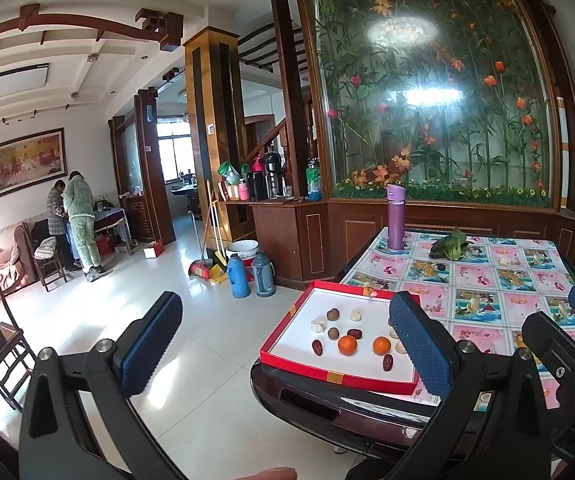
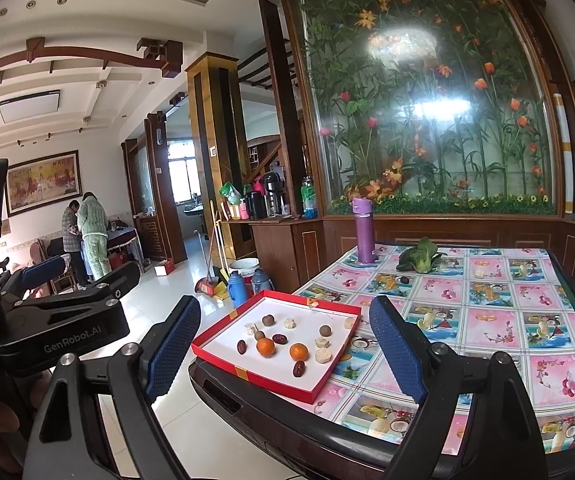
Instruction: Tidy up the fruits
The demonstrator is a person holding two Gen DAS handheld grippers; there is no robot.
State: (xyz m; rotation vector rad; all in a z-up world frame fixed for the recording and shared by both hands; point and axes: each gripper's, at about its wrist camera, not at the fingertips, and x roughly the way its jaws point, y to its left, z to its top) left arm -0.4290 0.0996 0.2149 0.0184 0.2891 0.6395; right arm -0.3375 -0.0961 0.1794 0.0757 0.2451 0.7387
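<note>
Hovering short of the table, both tools empty, fruit unsorted in red box lid.

Left gripper (image 1: pixel 283 344) and right gripper (image 2: pixel 285 348): fingers spread wide, nothing between them. Red-rimmed tray (image 2: pixel 223 362) sits on near-left corner of the table (image 2: pixel 487 320), ahead of both tools. Inside, loose and mixed: two oranges (image 2: pixel 266 347), red dates (image 2: pixel 299 368), brown round fruits (image 2: pixel 325 331), pale pieces (image 2: pixel 322 356). Right view frames the whole tray between its fingers; left view has its right finger (image 1: pixel 419 344) covering the tray's right end. Judgement: right tool better lined up; nearest date lies long axis roughly fore-aft, toward the tray's near rim.
</note>
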